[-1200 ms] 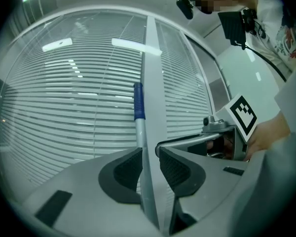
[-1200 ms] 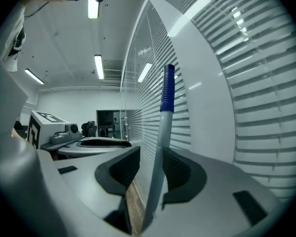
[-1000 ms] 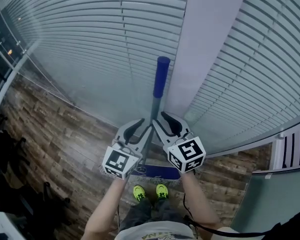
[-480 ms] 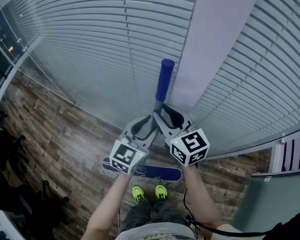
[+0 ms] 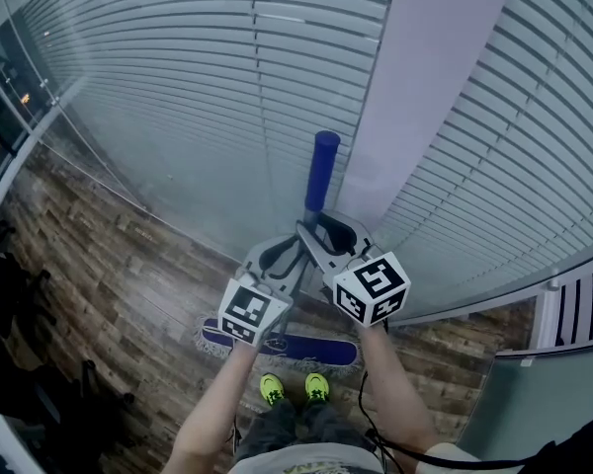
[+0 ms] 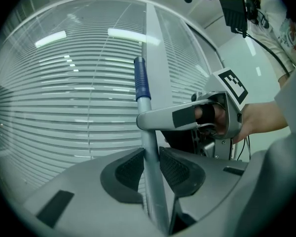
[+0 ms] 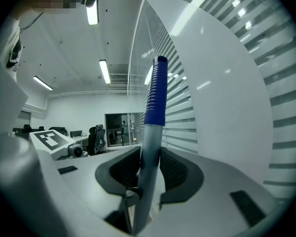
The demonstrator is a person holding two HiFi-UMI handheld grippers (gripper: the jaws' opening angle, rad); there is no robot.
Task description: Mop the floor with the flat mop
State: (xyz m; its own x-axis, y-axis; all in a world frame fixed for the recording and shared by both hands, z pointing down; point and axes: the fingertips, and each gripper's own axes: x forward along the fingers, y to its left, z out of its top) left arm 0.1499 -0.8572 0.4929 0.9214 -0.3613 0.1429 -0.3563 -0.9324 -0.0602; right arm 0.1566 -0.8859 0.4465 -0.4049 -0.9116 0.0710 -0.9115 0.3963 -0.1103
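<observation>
- We are holding the flat mop point(image 5: 323, 171) upright with both tools, just in front of our green shoes point(image 5: 273, 389).
- Our left gripper point(image 6: 150, 166) has just been closing its jaws. Its pads are now pressing the grey mop pole point(image 6: 148, 132) from both sides.
- Our right gripper point(image 7: 149, 164) is squeezing the same pole a bit higher, just under the blue grip point(image 7: 157, 93).
- We are gripping in two spots, one above the other. We think this is keeping the long pole from wobbling.
- The mop head point(image 5: 306, 347) is lying flat on the wooden floor point(image 5: 109, 275), near the blinds point(image 5: 178, 87).
- We are finding no words to read, only black-and-white squares on the cubes point(image 5: 252, 312).
</observation>
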